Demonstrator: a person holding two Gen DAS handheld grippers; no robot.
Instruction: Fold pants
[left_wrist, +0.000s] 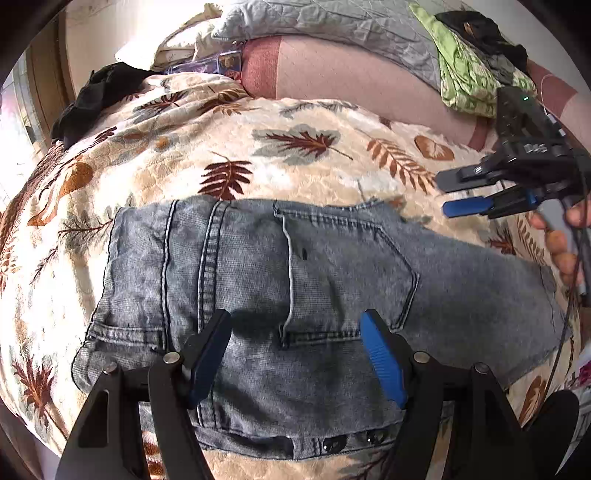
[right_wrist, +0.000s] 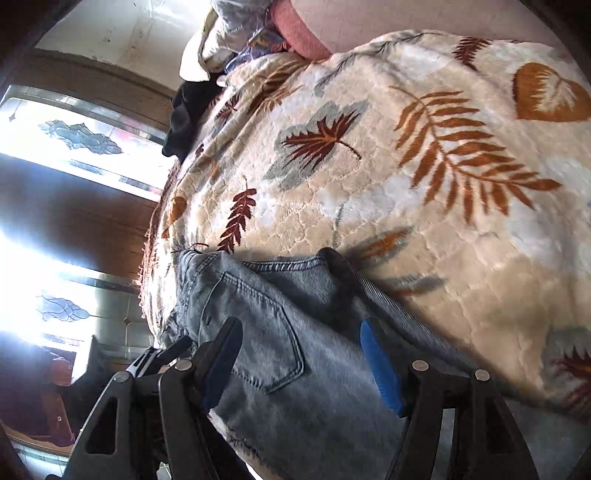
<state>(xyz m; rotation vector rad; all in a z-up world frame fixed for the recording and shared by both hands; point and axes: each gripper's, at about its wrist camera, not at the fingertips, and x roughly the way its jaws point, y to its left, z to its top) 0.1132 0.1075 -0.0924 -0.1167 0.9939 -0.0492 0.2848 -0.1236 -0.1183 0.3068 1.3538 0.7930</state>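
Light blue denim pants (left_wrist: 314, 288) lie folded flat on a leaf-print blanket (left_wrist: 258, 158), back pocket up. My left gripper (left_wrist: 295, 332) is open just above the pants' near part, holding nothing. My right gripper (left_wrist: 448, 195) shows at the right edge of the left wrist view, open, above the blanket beyond the pants' right end. In the right wrist view the right gripper (right_wrist: 301, 343) is open over the pants (right_wrist: 280, 354), jaws wide apart and empty.
Grey quilted pillows (left_wrist: 314, 22) and a green cloth (left_wrist: 465, 74) lie at the far side of the bed. A black garment (left_wrist: 99, 96) lies at the far left edge. A wooden window wall (right_wrist: 74, 166) stands beside the bed.
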